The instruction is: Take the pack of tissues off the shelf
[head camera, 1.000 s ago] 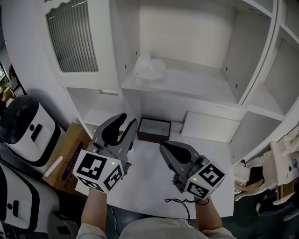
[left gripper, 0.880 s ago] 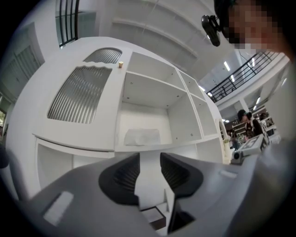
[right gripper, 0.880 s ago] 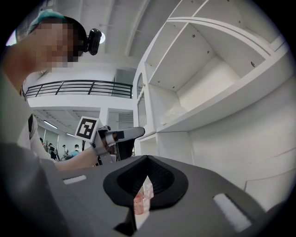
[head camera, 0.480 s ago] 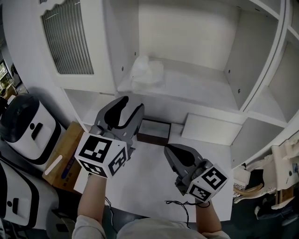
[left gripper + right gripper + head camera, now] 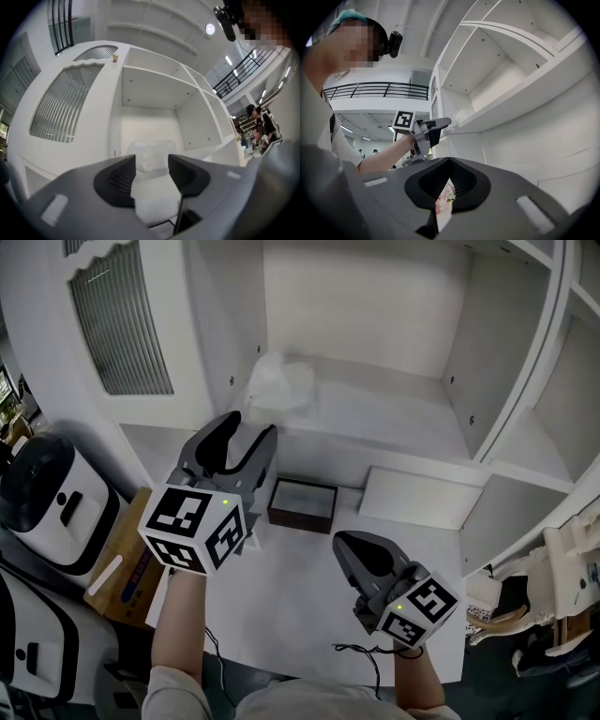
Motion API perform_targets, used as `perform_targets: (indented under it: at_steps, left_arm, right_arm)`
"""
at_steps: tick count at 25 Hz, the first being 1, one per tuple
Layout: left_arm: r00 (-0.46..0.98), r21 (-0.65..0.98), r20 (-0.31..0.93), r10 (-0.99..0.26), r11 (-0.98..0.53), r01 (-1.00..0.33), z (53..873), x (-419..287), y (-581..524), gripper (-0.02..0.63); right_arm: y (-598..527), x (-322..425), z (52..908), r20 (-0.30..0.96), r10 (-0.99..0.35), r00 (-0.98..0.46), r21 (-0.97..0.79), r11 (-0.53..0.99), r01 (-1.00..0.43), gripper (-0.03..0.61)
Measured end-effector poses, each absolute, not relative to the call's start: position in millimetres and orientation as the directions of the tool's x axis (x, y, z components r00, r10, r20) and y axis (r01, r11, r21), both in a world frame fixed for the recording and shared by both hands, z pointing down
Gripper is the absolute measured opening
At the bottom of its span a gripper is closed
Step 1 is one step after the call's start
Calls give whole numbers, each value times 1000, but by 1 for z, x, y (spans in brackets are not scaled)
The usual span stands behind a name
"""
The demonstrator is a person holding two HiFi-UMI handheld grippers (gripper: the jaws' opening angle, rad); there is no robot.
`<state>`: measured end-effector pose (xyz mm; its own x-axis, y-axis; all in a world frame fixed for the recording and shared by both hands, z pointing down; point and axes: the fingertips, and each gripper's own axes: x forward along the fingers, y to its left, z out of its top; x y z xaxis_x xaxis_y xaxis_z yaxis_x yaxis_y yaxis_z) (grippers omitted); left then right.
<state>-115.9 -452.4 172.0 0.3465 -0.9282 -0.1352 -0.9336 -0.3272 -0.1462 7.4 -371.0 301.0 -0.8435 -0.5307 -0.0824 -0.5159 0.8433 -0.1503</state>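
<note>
On the shelf: the pack of tissues (image 5: pixel 278 382), a crinkled pale bundle, lies at the left front corner of the shelf (image 5: pixel 394 418), upper middle of the head view.
Left claw (image 5: pixel 251 427): raised at centre left, just below the shelf's front edge and aimed at the pack. Its jaws are spread wide, having just been opening, with nothing between them. In the left gripper view the pack shows beyond the gap, untouched.
Right claw (image 5: pixel 345 542): lower right of centre, over the counter (image 5: pixel 300 615). Its jaws are pressed together at the tips, with no object made out in them.
Counter: white. A dark shallow box (image 5: pixel 302 503) sits near its back, with a flat white panel (image 5: pixel 412 498) to the right.
Left edge: a rounded white appliance (image 5: pixel 56 507) stands beside a cardboard box (image 5: pixel 127 559).
</note>
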Motion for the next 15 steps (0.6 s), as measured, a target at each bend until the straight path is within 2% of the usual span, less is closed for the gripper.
perform_targets:
  at_steps: [10, 12, 15]
  left_arm:
    - [348, -158, -92, -933, -331, -930, 175, -109, -474, 204]
    - [357, -187, -86, -930, -337, -923, 177, -106, -475, 137]
    - [365, -253, -96, -926, -332, -909, 176, -99, -472, 95]
  right_arm:
    - [-375, 22, 302, -80, -558, -826, -155, 825, -543, 0]
    - [-375, 25, 302, -81, -563, -823, -156, 822, -547, 0]
    - [-375, 28, 302, -80, -570, -818, -158, 817, -554, 0]
